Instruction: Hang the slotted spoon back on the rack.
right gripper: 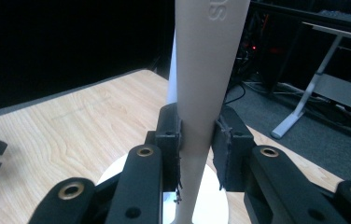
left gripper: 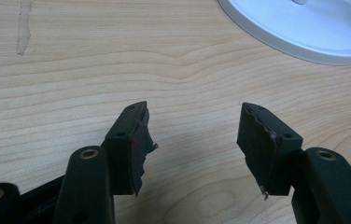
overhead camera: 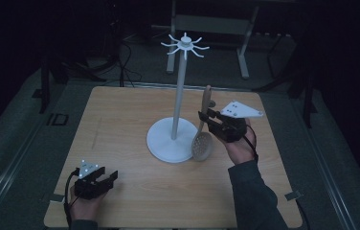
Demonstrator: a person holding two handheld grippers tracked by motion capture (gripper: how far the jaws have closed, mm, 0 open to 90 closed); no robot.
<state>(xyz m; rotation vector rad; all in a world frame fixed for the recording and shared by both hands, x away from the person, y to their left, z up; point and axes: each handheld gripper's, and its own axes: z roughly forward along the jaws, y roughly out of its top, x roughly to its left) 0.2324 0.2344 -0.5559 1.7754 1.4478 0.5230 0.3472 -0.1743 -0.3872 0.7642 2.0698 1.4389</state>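
Item: we clamp the right hand-held gripper on a slotted spoon for hanging on the utensil stand; left hand-held gripper released, idle on the counter.

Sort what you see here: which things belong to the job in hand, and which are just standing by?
In the job: slotted spoon, gripped by its handle in the right tool; white hook stand.

Standing by: left tool, open on the wooden table; desk frame behind.
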